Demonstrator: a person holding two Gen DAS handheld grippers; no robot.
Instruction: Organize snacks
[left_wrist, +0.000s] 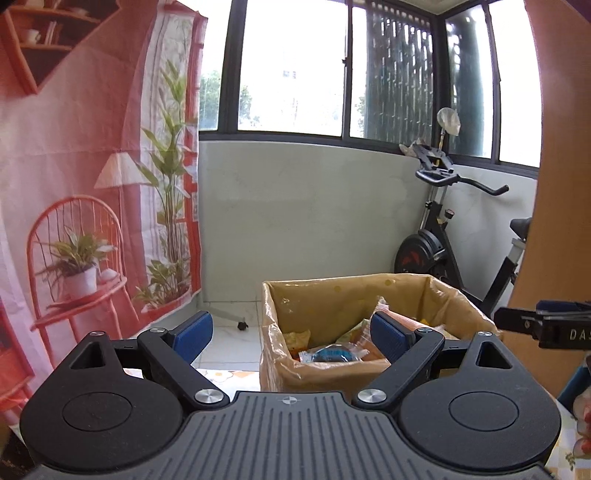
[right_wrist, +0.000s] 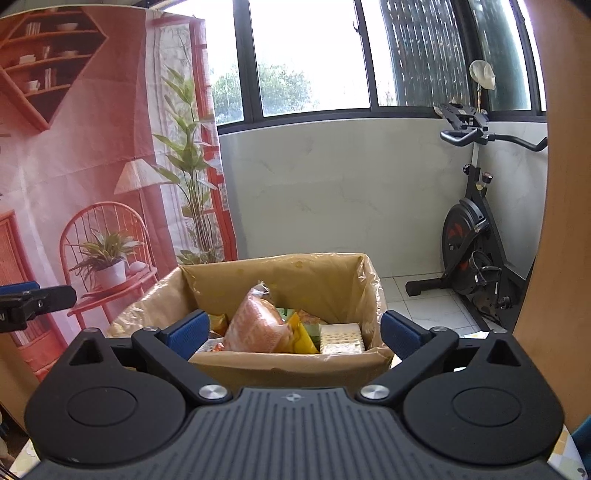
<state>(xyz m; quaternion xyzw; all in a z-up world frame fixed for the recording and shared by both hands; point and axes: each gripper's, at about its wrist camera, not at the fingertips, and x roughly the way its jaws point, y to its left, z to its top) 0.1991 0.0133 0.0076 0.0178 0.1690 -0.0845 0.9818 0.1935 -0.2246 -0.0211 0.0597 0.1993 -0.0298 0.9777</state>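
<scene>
A cardboard box (left_wrist: 332, 378) lined with clear plastic stands on the table and holds several snack packets, among them a dark blue round one (left_wrist: 330, 355). In the right wrist view the box (right_wrist: 295, 367) shows an orange bag (right_wrist: 255, 325), a yellow packet (right_wrist: 301, 338) and a pale cracker pack (right_wrist: 341, 338). My left gripper (left_wrist: 291, 334) is open and empty, in front of the box's left part. My right gripper (right_wrist: 291, 330) is open and empty, centred before the box. Each gripper's tip shows at the edge of the other's view, the right (left_wrist: 546, 323) and the left (right_wrist: 33, 301).
An exercise bike (left_wrist: 443, 236) stands behind the box to the right, also in the right wrist view (right_wrist: 476, 236). A printed pink backdrop (left_wrist: 92, 184) hangs on the left. A wooden panel (left_wrist: 561, 184) rises at the right. A patterned tablecloth (left_wrist: 221, 376) covers the table.
</scene>
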